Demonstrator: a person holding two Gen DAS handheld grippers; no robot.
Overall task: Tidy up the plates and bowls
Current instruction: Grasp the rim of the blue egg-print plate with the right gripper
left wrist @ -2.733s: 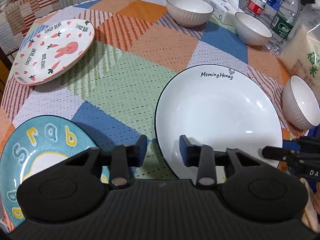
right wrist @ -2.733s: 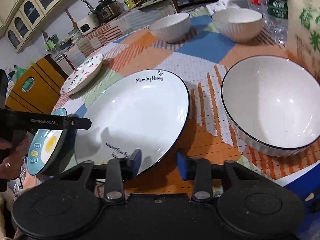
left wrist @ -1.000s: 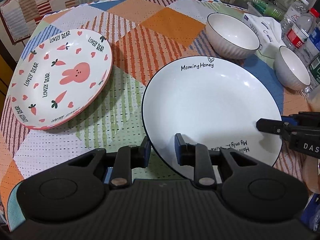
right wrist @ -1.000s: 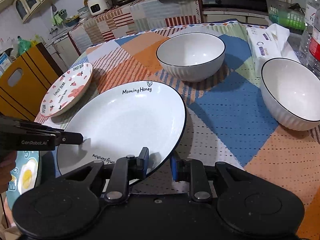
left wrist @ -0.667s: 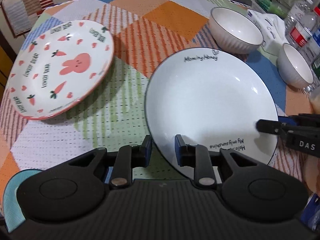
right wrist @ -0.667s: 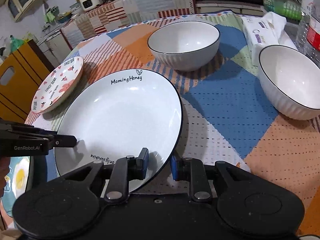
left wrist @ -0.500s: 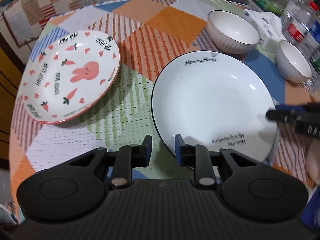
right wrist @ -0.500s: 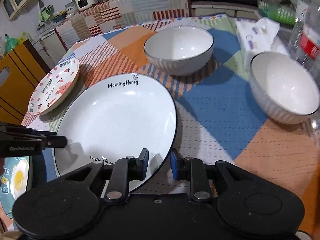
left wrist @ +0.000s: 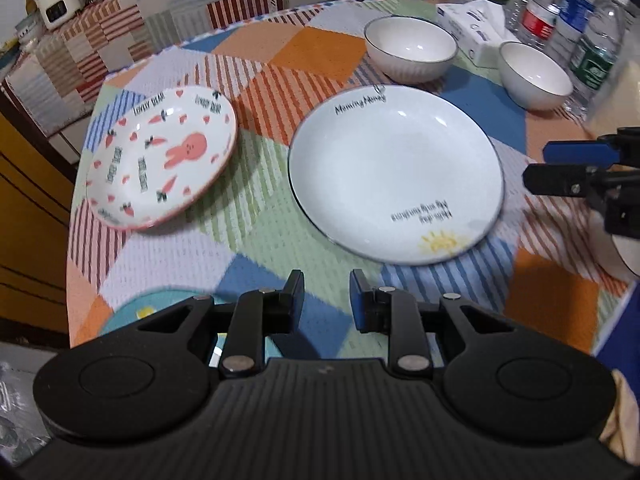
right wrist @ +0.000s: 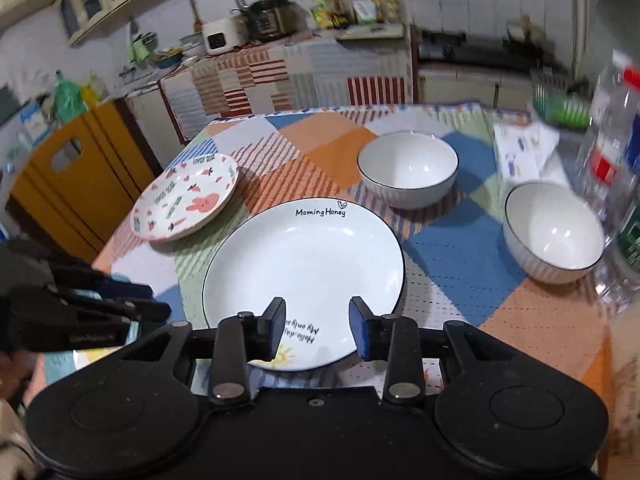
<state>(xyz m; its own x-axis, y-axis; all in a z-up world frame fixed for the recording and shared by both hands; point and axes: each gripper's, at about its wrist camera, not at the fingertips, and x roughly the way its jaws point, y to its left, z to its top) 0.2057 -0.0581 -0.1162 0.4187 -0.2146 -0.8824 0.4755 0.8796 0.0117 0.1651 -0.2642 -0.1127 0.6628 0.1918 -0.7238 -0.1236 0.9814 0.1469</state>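
Note:
A large white "Morning Honey" plate (left wrist: pixel 394 172) (right wrist: pixel 304 272) lies flat on the patchwork tablecloth. My left gripper (left wrist: pixel 326 300) is open and empty, pulled back short of the plate's near rim. My right gripper (right wrist: pixel 316 330) is open and empty above the plate's near edge; it also shows at the right in the left wrist view (left wrist: pixel 576 168). A pink rabbit plate (left wrist: pixel 160 156) (right wrist: pixel 186 200) lies to the left. Two white bowls (left wrist: pixel 412 52) (left wrist: pixel 536 74) stand behind the white plate. A teal plate (left wrist: pixel 160 308) lies under my left gripper.
Water bottles (left wrist: pixel 568 20) and a tissue pack (left wrist: pixel 476 24) stand at the table's far right. A third white bowl (left wrist: pixel 616 252) shows at the right edge. A yellow cabinet (right wrist: pixel 68 184) stands left of the table. A kitchen counter (right wrist: pixel 280 68) lies behind.
Both grippers opened and let go of the white plate, which now rests on the table. Both have pulled back and risen away from it.

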